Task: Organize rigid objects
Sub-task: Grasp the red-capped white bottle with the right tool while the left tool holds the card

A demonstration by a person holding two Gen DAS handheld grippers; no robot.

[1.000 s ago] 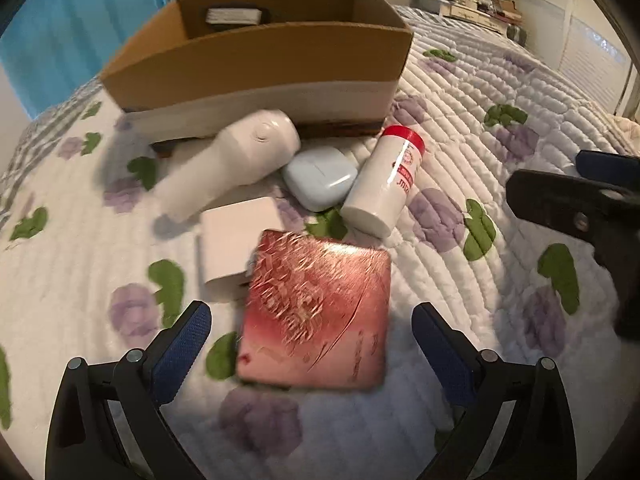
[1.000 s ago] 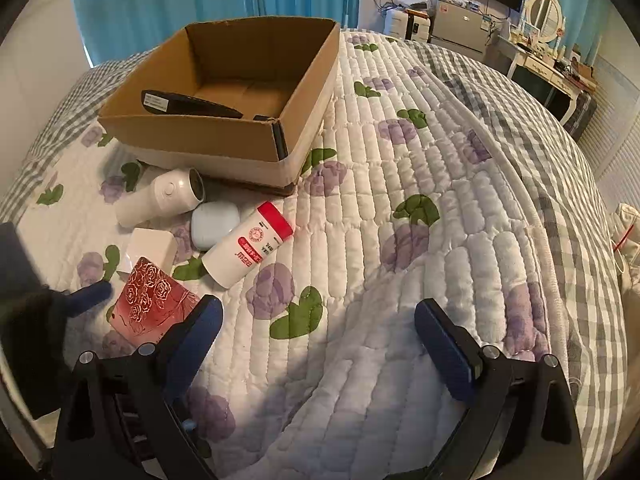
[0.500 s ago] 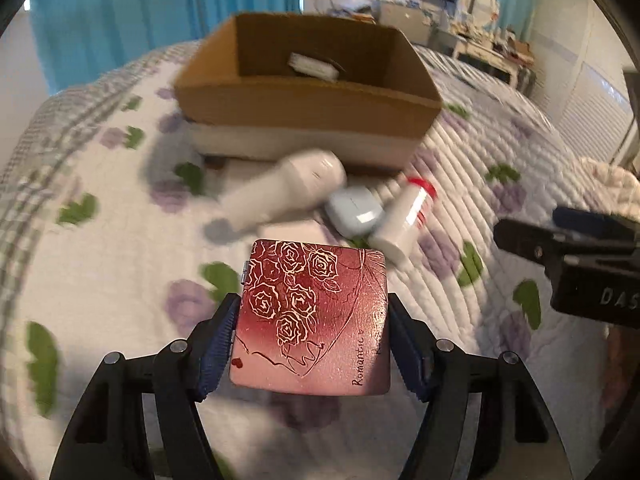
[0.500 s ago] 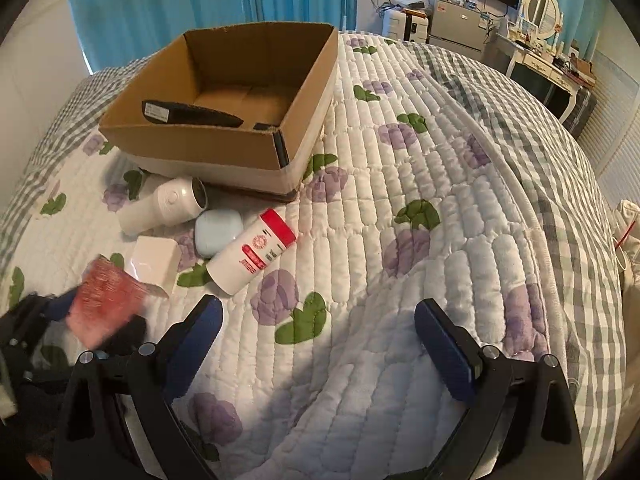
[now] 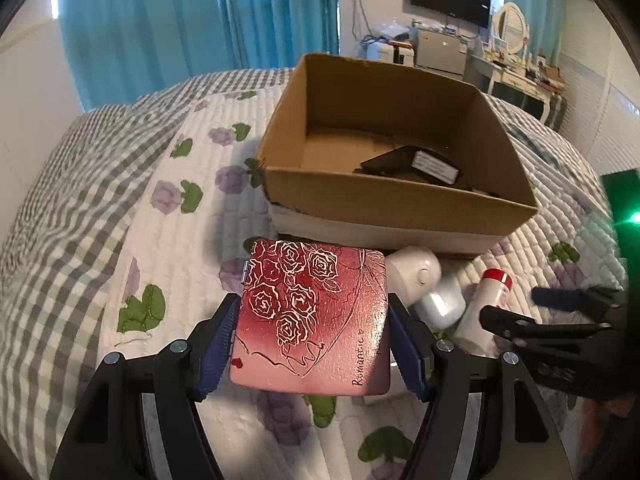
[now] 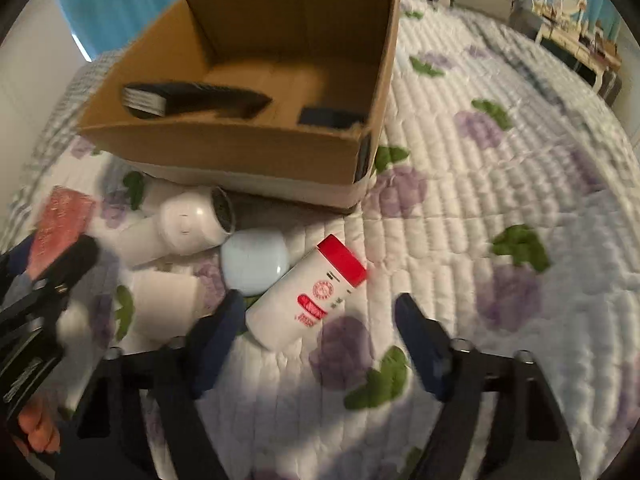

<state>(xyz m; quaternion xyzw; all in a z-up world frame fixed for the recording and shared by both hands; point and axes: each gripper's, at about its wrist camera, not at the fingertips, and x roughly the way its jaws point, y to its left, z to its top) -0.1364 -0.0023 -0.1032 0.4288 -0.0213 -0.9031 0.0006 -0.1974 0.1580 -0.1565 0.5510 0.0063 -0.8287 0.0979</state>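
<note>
From my left wrist camera I see what the other view only catches blurred at its edge: my left tongs [image 5: 310,340] pinch the red rose-patterned case [image 5: 314,318] flat between both blue pads [image 5: 218,350], lifted above the quilt [image 5: 100,200] in front of the cardboard box [image 5: 384,200]. That view also looks into the box from the front, where a black device with a white label [image 5: 416,164] lies against the right side.

My right wrist camera gives what the case hides from the left one. On the quilt before the box lie, left to right, a white square block [image 6: 166,300], a white handheld device [image 6: 180,228] on its side, a pale blue rounded case [image 6: 254,260] touching it, and a white bottle with a red cap [image 6: 306,298] lying tilted, cap toward the box. My right tongs [image 6: 320,344] hang spread wide above the bottle's base, gripping nothing. A second dark item [image 6: 330,116] lies at the box's near right corner.

In the left view, my right tongs reach in from the right edge over the bottle.
</note>
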